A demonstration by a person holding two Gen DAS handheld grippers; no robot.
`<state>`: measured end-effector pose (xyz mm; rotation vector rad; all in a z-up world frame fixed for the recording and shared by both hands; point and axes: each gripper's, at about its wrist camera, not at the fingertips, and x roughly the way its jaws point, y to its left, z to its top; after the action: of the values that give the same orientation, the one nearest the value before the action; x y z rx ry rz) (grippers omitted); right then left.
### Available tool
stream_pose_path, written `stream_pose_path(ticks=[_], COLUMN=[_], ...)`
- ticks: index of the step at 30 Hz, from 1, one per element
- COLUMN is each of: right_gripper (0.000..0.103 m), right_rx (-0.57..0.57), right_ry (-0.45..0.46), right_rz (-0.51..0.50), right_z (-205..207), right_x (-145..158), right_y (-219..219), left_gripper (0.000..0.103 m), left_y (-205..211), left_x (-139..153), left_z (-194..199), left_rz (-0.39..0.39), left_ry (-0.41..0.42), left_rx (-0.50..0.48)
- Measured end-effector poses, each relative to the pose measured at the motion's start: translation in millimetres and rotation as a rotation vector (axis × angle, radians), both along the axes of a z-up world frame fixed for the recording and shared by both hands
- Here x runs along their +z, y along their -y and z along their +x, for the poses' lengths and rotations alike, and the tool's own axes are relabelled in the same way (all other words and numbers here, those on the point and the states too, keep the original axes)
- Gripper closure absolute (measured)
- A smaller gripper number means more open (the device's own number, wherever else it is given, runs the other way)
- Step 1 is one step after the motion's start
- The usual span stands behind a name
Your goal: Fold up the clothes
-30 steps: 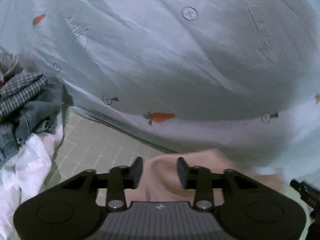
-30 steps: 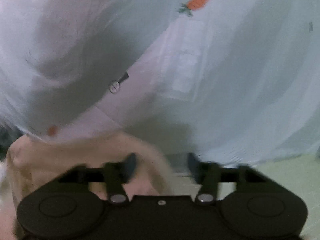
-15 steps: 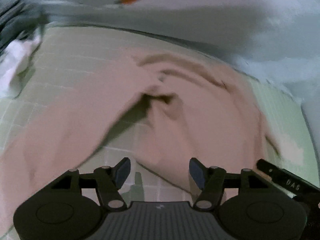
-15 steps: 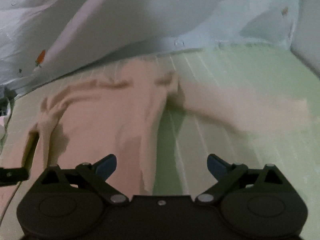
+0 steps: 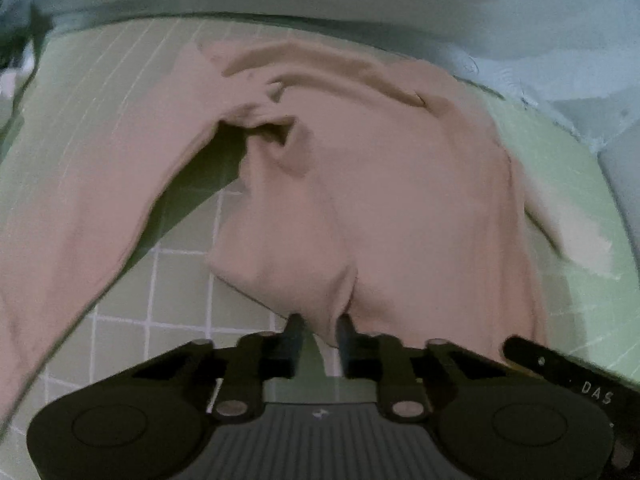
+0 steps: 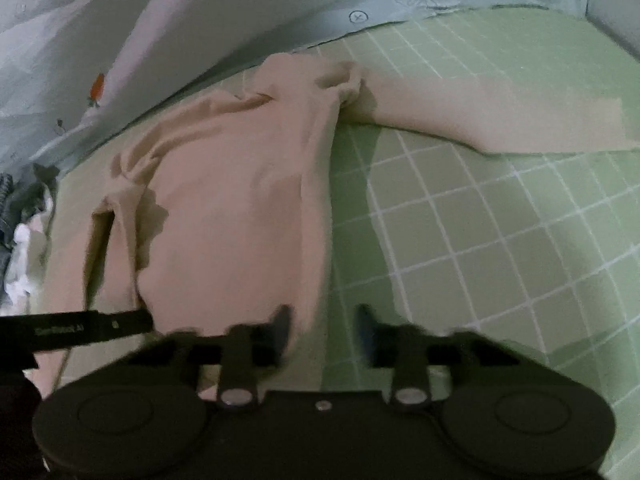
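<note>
At the left jaws: the left gripper (image 5: 320, 336) is closing, its fingers pinching a fold of the pink garment's (image 5: 400, 200) near hem.
At the right jaws: the right gripper (image 6: 323, 320) is showing blurred fingers with a gap between them; the garment's (image 6: 232, 200) near edge is lying against the left-hand finger, and bare mat is showing in the gap.
Change in jaws: both pairs are standing much narrower than half a second ago.
Garment position: it is lying spread on the green gridded mat (image 5: 180, 280), body towards both cameras, one sleeve (image 6: 500, 120) stretching off to the right.
Change in garment: a second ago it was bunched just at the jaws, with the sheet filling both views; now it is resting flat.
Far edge: the pale blue carrot-print sheet (image 6: 200, 20) is bordering the mat (image 6: 480, 240) beyond the garment.
Far left: a pile of other clothes (image 6: 16, 208) is lying beside the mat.
</note>
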<state>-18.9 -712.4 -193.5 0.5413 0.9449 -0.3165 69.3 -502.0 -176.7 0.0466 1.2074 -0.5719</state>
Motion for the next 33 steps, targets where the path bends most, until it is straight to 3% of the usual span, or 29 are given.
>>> stream_pose_path(ticks=[3,6,9,11,14,17,18,19,21,25,26,30,33], right_gripper=[0.099,0.1,0.1,0.1,0.098,0.077,0.06,0.053,0.05,0.025,0.023,0.01,0.01], right_rx=[0.006,-0.008,-0.049,-0.09,-0.081,-0.074,-0.074,-0.078,-0.086,-0.096,-0.096,-0.107,-0.114], right_ry=[0.045,0.118,0.185,0.217,0.163,0.085,0.082,0.081,0.08,0.009,-0.006,-0.049,-0.074], right_rz=[-0.011,-0.085,-0.169,-0.185,-0.212,-0.229,-0.221,-0.219,-0.216,-0.215,-0.215,-0.217,-0.214], right_z=[-5,-14,-22,-26,-20,-17,-18,-20,-23,-24,-23,-21,-20], right_x=[9,33,58,67,57,43,41,39,36,21,18,7,3], right_y=[-2,0,11,22,32,33,34,32,29,21,21,22,24], left_gripper=[0.103,0.103,0.103,0.103,0.103,0.102,0.102,0.099,0.087,0.074,0.07,0.064,0.055], left_y=[-10,-27,-62,-81,-99,-91,-83,-75,-59,-21,-11,22,44], left_x=[8,40,81,98,105,88,81,75,63,49,46,39,30], left_z=[3,5,16,21,28,25,21,17,8,-3,-6,-15,-21], left_rz=[-0.021,0.004,-0.059,-0.06,-0.059,-0.065,-0.061,-0.058,-0.053,-0.053,-0.048,-0.047,-0.05], left_ry=[0.014,0.141,0.217,0.276,0.304,0.217,0.196,0.176,0.133,0.08,0.08,0.057,0.037], left_rx=[0.03,0.07,0.174,0.231,0.264,0.244,0.223,0.202,0.159,0.035,0.005,-0.098,-0.158])
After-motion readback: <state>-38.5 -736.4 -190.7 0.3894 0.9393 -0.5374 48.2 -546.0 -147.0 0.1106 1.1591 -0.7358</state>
